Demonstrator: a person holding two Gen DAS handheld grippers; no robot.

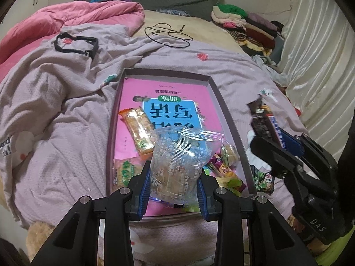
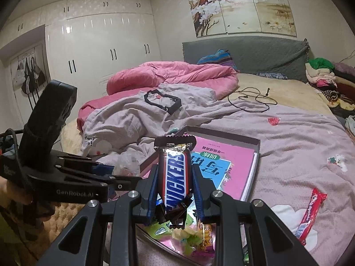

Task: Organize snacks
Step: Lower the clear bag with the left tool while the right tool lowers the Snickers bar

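Observation:
My left gripper [image 1: 173,190] is shut on a clear zip bag of snacks [image 1: 179,161] and holds it upright over the near end of a shallow grey box [image 1: 224,102] lined with a pink book. An orange biscuit pack [image 1: 138,130], a green-labelled pack [image 1: 126,171] and several small wrapped sweets [image 1: 224,168] lie in the box. My right gripper [image 2: 174,188] is shut on a Snickers bar [image 2: 175,177] held upright above the box's near corner [image 2: 253,170]. The right gripper also shows in the left wrist view [image 1: 277,141], at the box's right side.
The box rests on a bed with a lilac blanket [image 1: 66,115]. A red snack stick [image 2: 310,215] lies on the blanket right of the box. A dark green pack [image 1: 264,179] lies outside the box's right wall. A black frame [image 1: 75,46], a cable [image 1: 168,33] and folded clothes [image 1: 244,24] sit farther back.

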